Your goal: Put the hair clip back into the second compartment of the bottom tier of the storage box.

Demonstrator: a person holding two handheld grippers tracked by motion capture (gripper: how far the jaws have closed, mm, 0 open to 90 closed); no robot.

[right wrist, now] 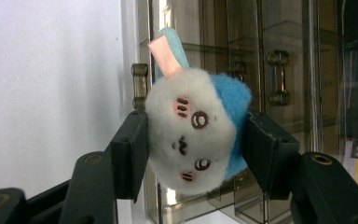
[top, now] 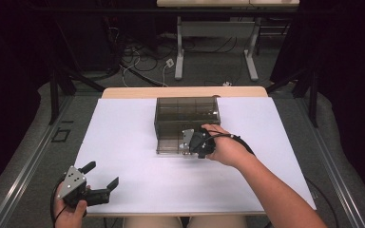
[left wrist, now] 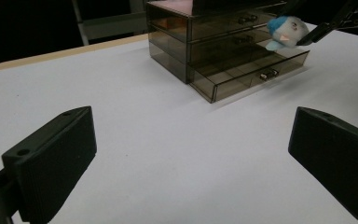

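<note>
A smoky clear drawer cabinet (top: 186, 114) stands mid-table, its bottom drawer (left wrist: 256, 70) pulled out toward me. My right gripper (right wrist: 193, 140) is shut on a small white and blue plush toy (right wrist: 193, 135) with a drawn face and a pink ear. It holds the toy over the open drawer (top: 173, 142), in front of the cabinet's handles (right wrist: 278, 77). The toy (left wrist: 284, 31) also shows in the left gripper view, pinched between the right gripper's dark fingers (left wrist: 326, 28). My left gripper (top: 102, 174) rests at the table's near left corner, open, with nothing between its pads (left wrist: 51, 158).
The white table top (top: 123, 142) has a wooden strip along its far edge (top: 180, 91). Beyond it are table legs and loose cables on the floor (top: 142, 61). Dark curtains flank both sides.
</note>
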